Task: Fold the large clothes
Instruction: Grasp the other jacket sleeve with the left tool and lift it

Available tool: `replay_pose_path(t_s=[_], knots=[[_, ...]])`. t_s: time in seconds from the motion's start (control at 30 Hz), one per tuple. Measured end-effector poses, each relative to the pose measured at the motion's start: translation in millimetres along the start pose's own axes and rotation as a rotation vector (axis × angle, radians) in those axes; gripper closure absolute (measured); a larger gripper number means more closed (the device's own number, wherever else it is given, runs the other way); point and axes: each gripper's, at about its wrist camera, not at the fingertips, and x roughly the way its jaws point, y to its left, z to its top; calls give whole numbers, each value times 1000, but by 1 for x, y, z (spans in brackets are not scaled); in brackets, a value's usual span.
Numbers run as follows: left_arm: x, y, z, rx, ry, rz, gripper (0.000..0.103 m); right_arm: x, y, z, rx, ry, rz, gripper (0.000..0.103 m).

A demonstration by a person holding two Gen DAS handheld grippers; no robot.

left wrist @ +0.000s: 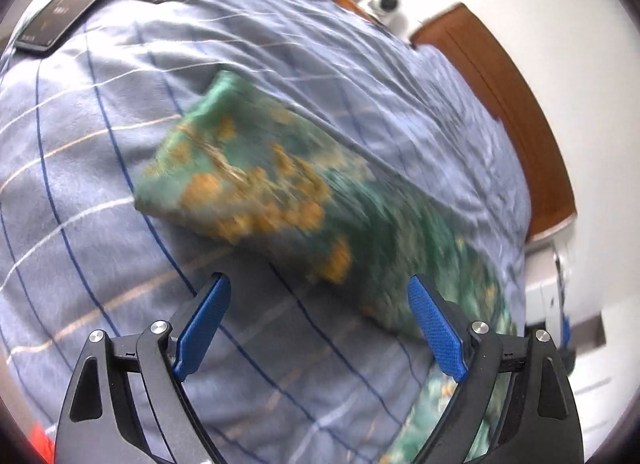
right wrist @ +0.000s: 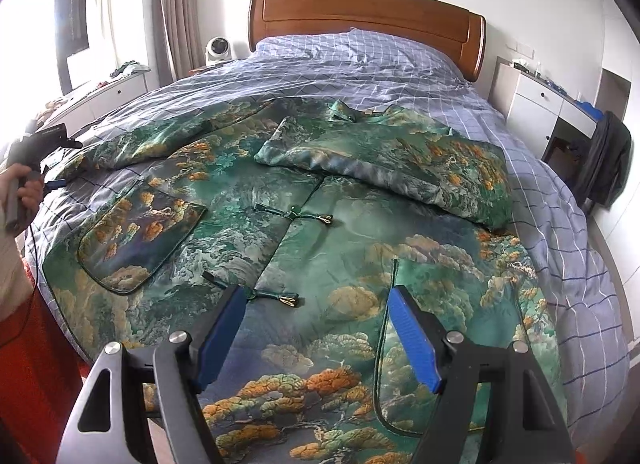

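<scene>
Green-gold brocade robe (right wrist: 304,200) spread flat on checked blue bed (right wrist: 400,56), one sleeve (right wrist: 392,160) folded inward; left claw (left wrist: 320,296), right claw (right wrist: 316,304) both apart, empty, above robe.

A blue checked duvet (right wrist: 400,64) is spread over the bed. Behind the duvet a wooden headboard (right wrist: 366,18) is seen. A small white fan (right wrist: 218,49) is placed left of the headboard, a white cabinet (right wrist: 540,104) right of it. Two dark flat devices (left wrist: 70,8) are laid on the duvet.
</scene>
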Motion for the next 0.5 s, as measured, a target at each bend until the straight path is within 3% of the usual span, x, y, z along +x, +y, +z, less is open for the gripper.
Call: replay_pose_path(t_s=[0.13, 0.23, 0.27, 0.3, 0.37, 0.5], knots=[[19, 15, 16, -79, -3, 10, 12, 5, 1, -4, 1, 20, 5, 27], [24, 21, 25, -134, -39, 11, 24, 7, 3, -4, 3, 30, 11, 27], [25, 22, 27, -141, -46, 11, 40, 7, 4, -4, -1, 29, 12, 27], [26, 21, 29, -141, -46, 12, 65, 7, 5, -4, -4, 29, 11, 27], [26, 14, 30, -118, -47, 35, 87, 7, 6, -3, -10, 27, 12, 27], [3, -31, 26, 52, -125, 77, 92, 9, 5, -3, 3, 28, 19, 27]])
